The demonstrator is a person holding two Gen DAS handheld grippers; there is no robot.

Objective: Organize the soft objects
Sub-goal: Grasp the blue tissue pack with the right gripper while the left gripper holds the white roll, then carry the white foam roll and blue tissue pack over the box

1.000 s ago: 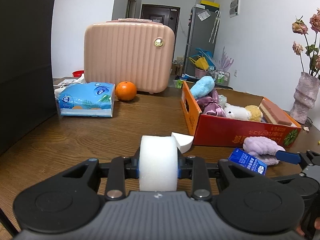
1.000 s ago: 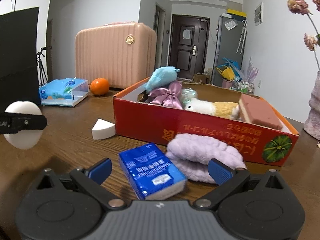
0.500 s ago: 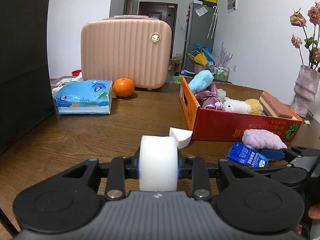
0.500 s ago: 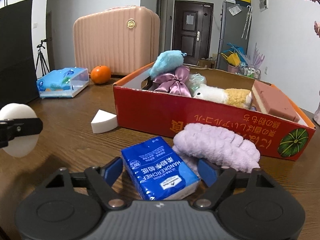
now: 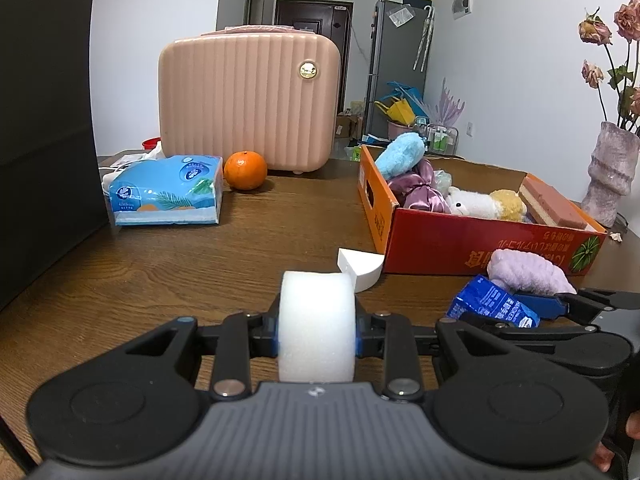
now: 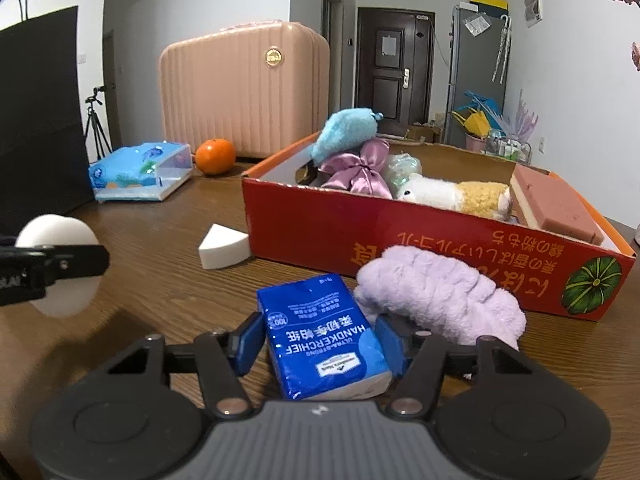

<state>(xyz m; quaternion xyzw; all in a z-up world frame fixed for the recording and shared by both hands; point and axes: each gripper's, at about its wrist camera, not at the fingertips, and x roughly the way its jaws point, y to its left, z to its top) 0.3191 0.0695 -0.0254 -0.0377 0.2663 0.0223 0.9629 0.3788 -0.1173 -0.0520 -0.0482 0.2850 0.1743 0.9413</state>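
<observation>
— Sponges? Two: one clamped in left gripper (image 5: 317, 336), a wedge (image 6: 222, 251) beside the box (image 6: 420, 240).
— Right gripper (image 6: 322, 344)?
— Jaws just closing around the tissue pack (image 6: 324, 344); headband (image 6: 436, 300) touching it

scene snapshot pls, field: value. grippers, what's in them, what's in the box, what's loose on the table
left gripper: shut on white round sponge
right gripper: jaws have just been closing around blue handkerchief pack; firm contact unclear
red box: blue plush, purple bow, white-and-tan plush, pink sponge block
loose on table: white wedge sponge, lilac headband, tissue pack, orange
behind: pink suitcase
</observation>
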